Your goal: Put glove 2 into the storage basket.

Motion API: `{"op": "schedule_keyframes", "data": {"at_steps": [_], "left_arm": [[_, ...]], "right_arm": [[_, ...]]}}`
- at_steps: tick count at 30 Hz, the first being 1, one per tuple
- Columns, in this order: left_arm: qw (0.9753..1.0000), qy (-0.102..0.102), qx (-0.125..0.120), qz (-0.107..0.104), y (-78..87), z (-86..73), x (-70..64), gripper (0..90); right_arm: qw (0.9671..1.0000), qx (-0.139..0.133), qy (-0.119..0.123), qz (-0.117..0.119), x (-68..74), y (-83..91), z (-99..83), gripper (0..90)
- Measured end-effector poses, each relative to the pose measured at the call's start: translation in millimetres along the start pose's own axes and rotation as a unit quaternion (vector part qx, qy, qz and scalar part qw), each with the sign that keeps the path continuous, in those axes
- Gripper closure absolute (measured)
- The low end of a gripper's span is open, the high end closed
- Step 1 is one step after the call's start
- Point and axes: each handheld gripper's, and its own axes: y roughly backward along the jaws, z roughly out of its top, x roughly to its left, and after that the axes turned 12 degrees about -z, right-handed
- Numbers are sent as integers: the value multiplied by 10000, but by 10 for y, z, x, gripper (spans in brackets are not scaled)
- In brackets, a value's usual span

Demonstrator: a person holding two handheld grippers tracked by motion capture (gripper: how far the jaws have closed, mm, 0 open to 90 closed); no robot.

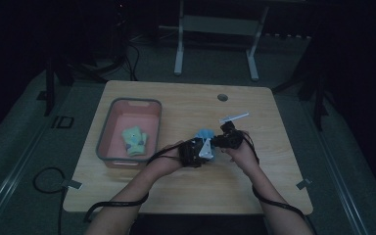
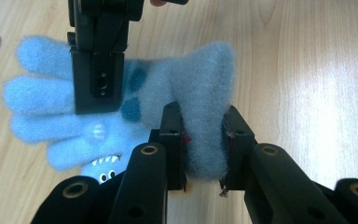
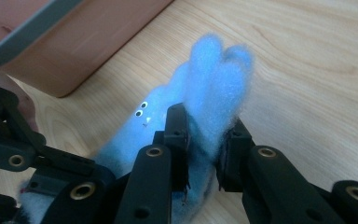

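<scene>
A fuzzy blue glove [image 1: 204,134] with small eyes and teeth printed on it hangs just above the wooden table [image 1: 186,191], held between both grippers. My left gripper [image 2: 204,137] is shut on the glove's [image 2: 200,74] wide end. My right gripper [image 3: 206,140] is shut on the glove's [image 3: 216,65] fingers, which stick up past the jaws. In the high view the left gripper [image 1: 192,152] and the right gripper [image 1: 227,139] sit close together at mid-table. The right gripper [image 2: 98,84] reaches down from the top of the left gripper view.
A pink bin [image 1: 105,128] with a grey rim stands at the table's left, holding a green glove [image 1: 135,141]. A white strip [image 1: 234,117] lies behind the grippers, and a round hole [image 1: 222,97] sits near the far edge. The bin's [image 3: 74,42] corner is close by.
</scene>
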Motion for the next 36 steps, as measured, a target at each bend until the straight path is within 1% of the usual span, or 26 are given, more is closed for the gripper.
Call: {"op": "schedule_keyframes", "data": {"at_steps": [2, 3, 8, 13, 15, 20, 25, 33, 36], "left_arm": [[10000, -4, 1, 6, 27, -1, 1, 750], [10000, -13, 17, 29, 82, 1, 2, 750], [9999, -67, 103, 112, 199, 28, -4, 750], [9998, -70, 125, 157, 323, 42, -4, 750], [9997, -82, 152, 179, 366, 41, -5, 750], [9996, -80, 191, 186, 443, 29, -3, 751], [9994, -57, 229, 253, 537, 6, -2, 750], [9990, -25, 271, 362, 673, -35, 16, 750], [9989, -7, 293, 376, 719, -66, 21, 750]], "right_arm": [[10000, 0, -3, 10, 18, 9, 18, 771], [10000, -16, 8, 18, 31, 18, 36, 771], [9999, -77, 70, 52, 109, 71, 160, 771], [9998, -136, 158, 62, 174, 123, 256, 771], [9997, -140, 157, 97, 199, 131, 287, 771], [9996, -161, 173, 119, 254, 141, 343, 772], [9995, -180, 214, 144, 333, 142, 431, 773], [9988, -276, 365, 154, 469, 146, 602, 773], [9987, -265, 388, 171, 512, 132, 644, 773]]}}
